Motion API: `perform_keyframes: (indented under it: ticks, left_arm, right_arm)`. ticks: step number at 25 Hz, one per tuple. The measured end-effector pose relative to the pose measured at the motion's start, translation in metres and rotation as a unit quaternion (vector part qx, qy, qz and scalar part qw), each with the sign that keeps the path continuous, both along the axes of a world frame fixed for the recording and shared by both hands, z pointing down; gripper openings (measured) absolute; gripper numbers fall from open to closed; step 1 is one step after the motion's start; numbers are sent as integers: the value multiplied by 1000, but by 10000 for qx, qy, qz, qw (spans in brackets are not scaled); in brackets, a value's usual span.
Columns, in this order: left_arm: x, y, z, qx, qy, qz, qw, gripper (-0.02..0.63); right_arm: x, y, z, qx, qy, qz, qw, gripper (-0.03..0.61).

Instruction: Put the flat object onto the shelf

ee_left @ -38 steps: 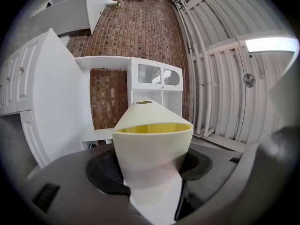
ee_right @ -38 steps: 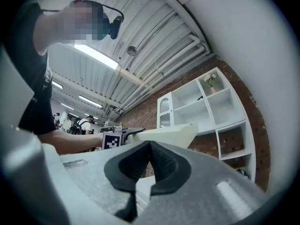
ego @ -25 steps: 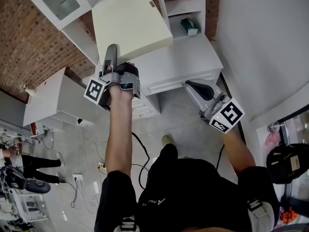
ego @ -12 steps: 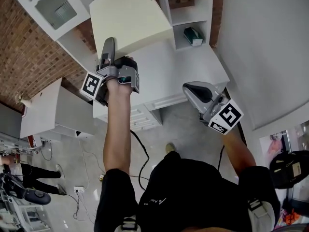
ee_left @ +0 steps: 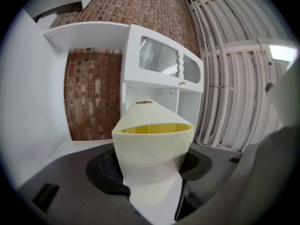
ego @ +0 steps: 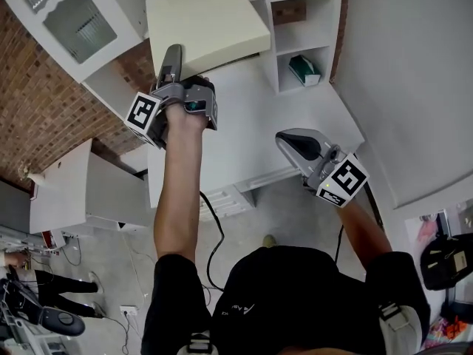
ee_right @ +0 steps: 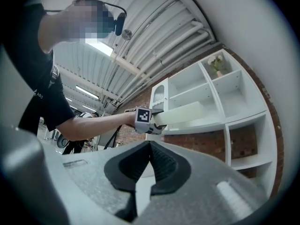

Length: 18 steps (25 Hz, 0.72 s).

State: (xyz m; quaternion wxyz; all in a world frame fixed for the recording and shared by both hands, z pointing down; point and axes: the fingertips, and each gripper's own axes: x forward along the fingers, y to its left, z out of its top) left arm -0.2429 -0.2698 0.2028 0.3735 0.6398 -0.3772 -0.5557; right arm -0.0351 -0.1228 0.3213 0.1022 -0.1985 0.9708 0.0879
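The flat object (ego: 207, 21) is a wide cream-coloured slab, seen end-on in the left gripper view as a pale wedge (ee_left: 152, 158) with a yellowish upper edge. My left gripper (ego: 175, 56) is shut on its near edge and holds it up in front of the white shelf unit (ego: 303, 28). In the left gripper view the dark pads (ee_left: 105, 172) sit against both sides of the slab. The right gripper view shows the slab (ee_right: 185, 114) level with a shelf board. My right gripper (ego: 295, 143) hangs lower over the white desk (ego: 251, 132), jaws closed with nothing in them (ee_right: 150, 146).
A teal item (ego: 304, 70) lies in a lower cubby of the shelf unit. A small plant (ee_right: 216, 64) stands in a top cubby. A white cabinet with glass doors (ee_left: 161, 57) hangs left of the shelves, against a brick wall (ee_left: 93, 97).
My left gripper has carried the flat object up and closer to the shelf unit. The right gripper has stayed about where it was, still closed.
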Motion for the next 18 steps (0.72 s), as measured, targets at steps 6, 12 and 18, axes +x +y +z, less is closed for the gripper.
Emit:
perform_keyframes:
  ticks: [6,12,18]
  left_arm:
    - [-26,-46,3,-165,8,53,9998,284]
    - [-33,-75,5,-283,71,28,9996,287]
    - [-33,-91,-10,-295,115,-50,9995,291]
  right_arm:
    - [-28,-28,3,-51,-1,62,10000,2]
    - [-33,-53,5,-77,2,104,9999,2]
    - [-33,-78,1,-53,5,-9,10000,2]
